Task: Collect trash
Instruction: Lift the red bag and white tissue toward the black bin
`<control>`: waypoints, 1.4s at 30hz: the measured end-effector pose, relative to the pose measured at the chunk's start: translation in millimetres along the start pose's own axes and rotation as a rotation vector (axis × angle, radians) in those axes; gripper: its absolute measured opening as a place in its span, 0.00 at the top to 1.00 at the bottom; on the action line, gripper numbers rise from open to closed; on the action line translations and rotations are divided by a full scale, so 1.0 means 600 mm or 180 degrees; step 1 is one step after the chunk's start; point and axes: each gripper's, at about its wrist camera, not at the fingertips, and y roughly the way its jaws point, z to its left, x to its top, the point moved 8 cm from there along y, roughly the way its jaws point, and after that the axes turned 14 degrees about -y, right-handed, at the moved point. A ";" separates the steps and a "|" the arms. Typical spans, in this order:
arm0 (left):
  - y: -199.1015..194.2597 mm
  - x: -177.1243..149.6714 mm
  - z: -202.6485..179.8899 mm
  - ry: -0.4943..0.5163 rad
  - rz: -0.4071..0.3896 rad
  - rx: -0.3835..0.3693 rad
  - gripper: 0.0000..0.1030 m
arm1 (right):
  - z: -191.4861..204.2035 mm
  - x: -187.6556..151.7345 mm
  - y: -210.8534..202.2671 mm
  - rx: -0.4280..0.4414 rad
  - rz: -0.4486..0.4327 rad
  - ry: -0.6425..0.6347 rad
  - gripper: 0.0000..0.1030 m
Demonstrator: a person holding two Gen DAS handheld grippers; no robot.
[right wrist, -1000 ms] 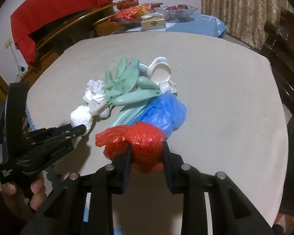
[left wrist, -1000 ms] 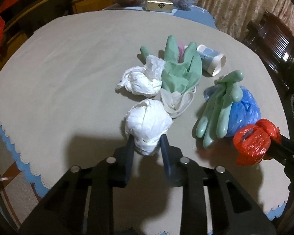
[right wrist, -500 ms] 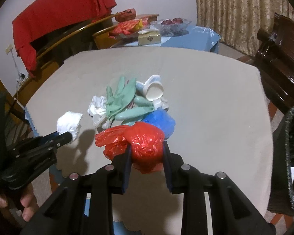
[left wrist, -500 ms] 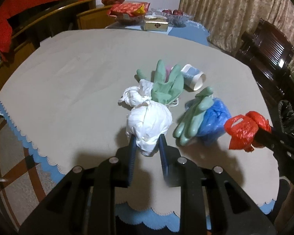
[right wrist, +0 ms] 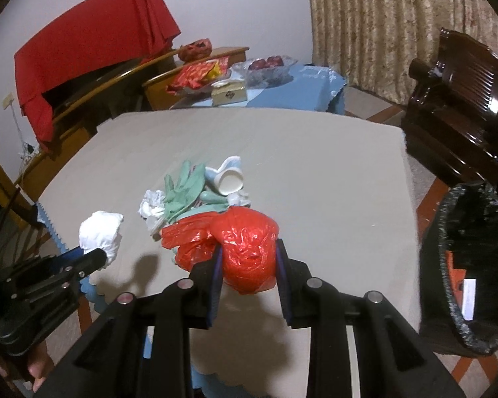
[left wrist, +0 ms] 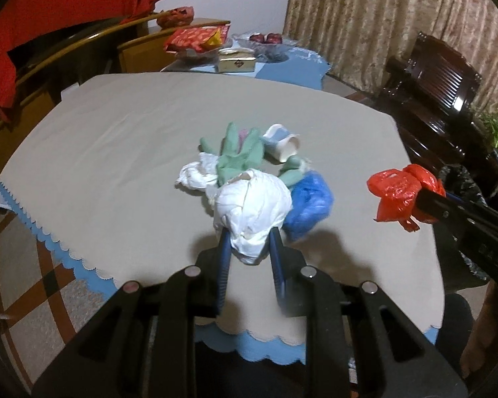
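My left gripper [left wrist: 248, 243] is shut on a crumpled white paper wad [left wrist: 252, 207] and holds it above the table's near edge; it also shows in the right wrist view [right wrist: 101, 233]. My right gripper [right wrist: 247, 262] is shut on a red plastic bag [right wrist: 242, 245], held above the table; it also shows in the left wrist view [left wrist: 401, 194]. On the beige table [left wrist: 116, 139] lie green rubber gloves [left wrist: 239, 156], another white paper wad [left wrist: 194, 175], a paper cup [left wrist: 282, 144] and a blue plastic bag [left wrist: 310, 204].
A bin with a black liner [right wrist: 471, 265] stands on the floor right of the table. A dark wooden chair [right wrist: 461, 112] is behind it. A side table with a tin box [right wrist: 229, 94] and snacks stands at the back.
Both grippers have risen and pulled back from the pile with their loads. The white wad has left the tabletop. The bin has come into the right wrist view.
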 end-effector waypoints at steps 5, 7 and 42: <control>-0.027 -0.006 -0.040 0.0087 -0.0042 -0.0073 0.79 | -0.029 0.001 -0.031 -0.0097 -0.0066 0.0040 0.72; -0.035 -0.010 -0.055 0.0105 -0.0046 -0.0110 0.79 | -0.040 -0.001 -0.042 -0.0138 -0.0089 0.0059 0.72; -0.082 -0.058 -0.397 0.0642 -0.0016 -0.0482 0.79 | -0.322 -0.071 -0.197 -0.0837 -0.0222 0.0403 0.72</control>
